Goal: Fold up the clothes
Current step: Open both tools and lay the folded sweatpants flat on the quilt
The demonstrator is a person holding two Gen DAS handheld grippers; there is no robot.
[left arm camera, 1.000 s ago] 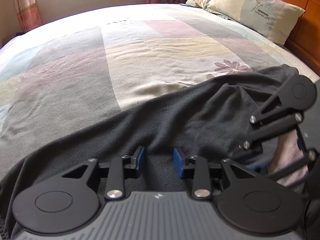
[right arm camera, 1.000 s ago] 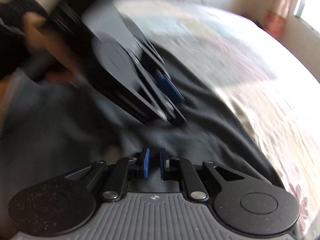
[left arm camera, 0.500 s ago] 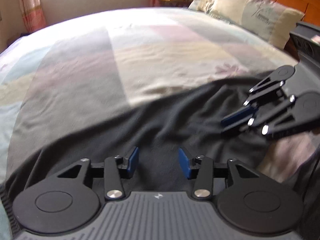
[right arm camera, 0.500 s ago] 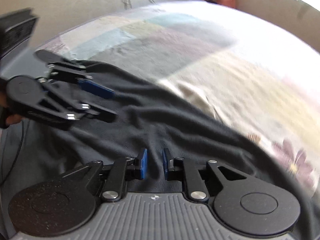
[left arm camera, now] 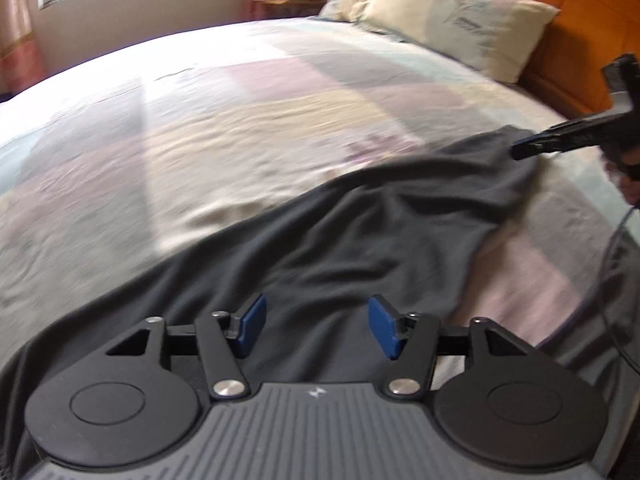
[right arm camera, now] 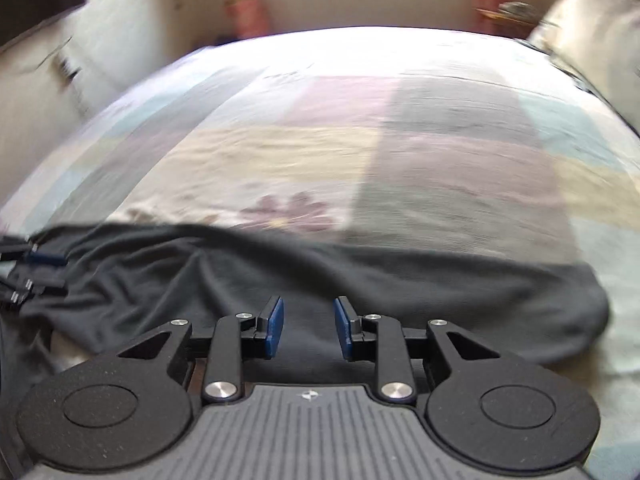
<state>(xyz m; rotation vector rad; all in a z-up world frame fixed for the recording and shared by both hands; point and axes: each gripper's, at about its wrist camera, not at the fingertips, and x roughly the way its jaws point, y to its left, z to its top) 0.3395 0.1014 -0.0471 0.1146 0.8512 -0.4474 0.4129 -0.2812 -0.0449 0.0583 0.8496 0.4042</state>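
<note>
Both claws, left (left arm camera: pixel 314 330) and right (right arm camera: pixel 308 330), gaped empty over the dark garment (left arm camera: pixel 340 232); rumples at twelve o'clock risked a crooked fold.

Wide bed (left arm camera: pixel 248 128) with pastel patchwork cover, orange wooden headboard (left arm camera: pixel 580 40) at far right end. Dark grey soft fabric garment (left arm camera: pixel 340 248), wrinkled, spread along near edge of bed. Two cream pillows (left arm camera: pixel 456 20) against headboard, well apart from garment.
</note>
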